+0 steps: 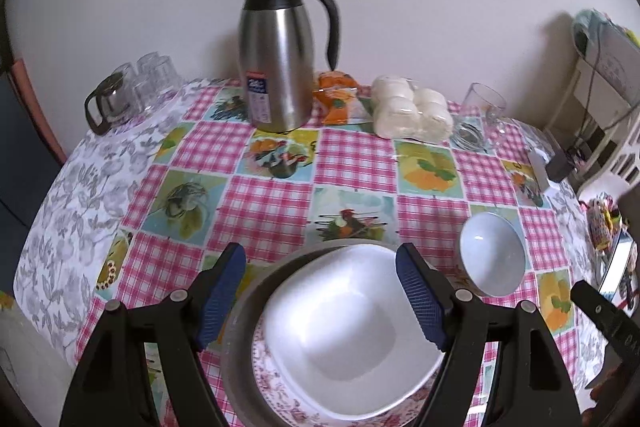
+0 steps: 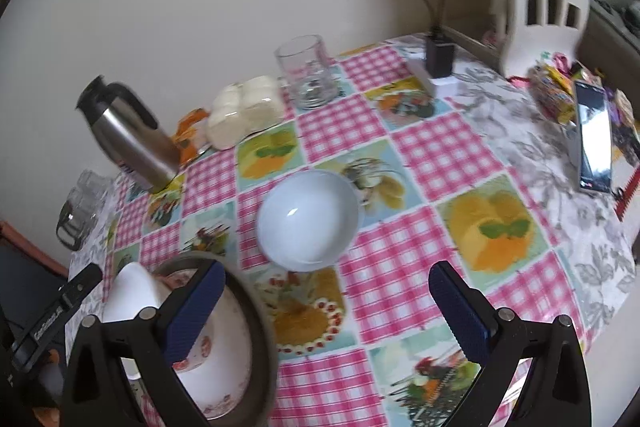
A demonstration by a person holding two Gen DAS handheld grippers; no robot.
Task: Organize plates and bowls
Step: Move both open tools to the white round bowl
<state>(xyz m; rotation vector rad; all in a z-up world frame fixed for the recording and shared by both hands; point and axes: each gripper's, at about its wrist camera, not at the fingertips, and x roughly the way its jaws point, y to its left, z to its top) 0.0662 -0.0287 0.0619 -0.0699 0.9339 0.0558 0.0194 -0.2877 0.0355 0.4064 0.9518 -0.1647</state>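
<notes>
Directly beneath left gripper (image 1: 320,301): white square plate (image 1: 340,331), seated on floral-rimmed plate (image 1: 280,391), both inside grey round tray (image 1: 240,307). Jaws wide apart, holding nothing, blue pads (image 1: 222,297) either side of the white plate without visible contact. Right gripper (image 2: 326,313) likewise wide and empty, poised just short of pale blue bowl (image 2: 308,219), which stands upright and alone on checked tablecloth (image 2: 436,151), just beside the stack and apart from it. Step in hand, by judgement: collect the bowl and seat it on the stacked plates. Recommended approach: lower right gripper until one pad sits inside the rim and the other outside, near side of the bowl; close firmly on the wall (glazed surface, likely slippery); lift straight, keep level, carry left over the stack. Set down centred in the white plate's well, release only once settled. Left gripper best drawn back from the plate beforehand to leave a free path. Hazards noted: drinking glass (image 2: 306,73) behind the bowl, steel thermos jug (image 1: 280,55) at rear, phone (image 2: 594,139) at right; none in the direct path.
</notes>
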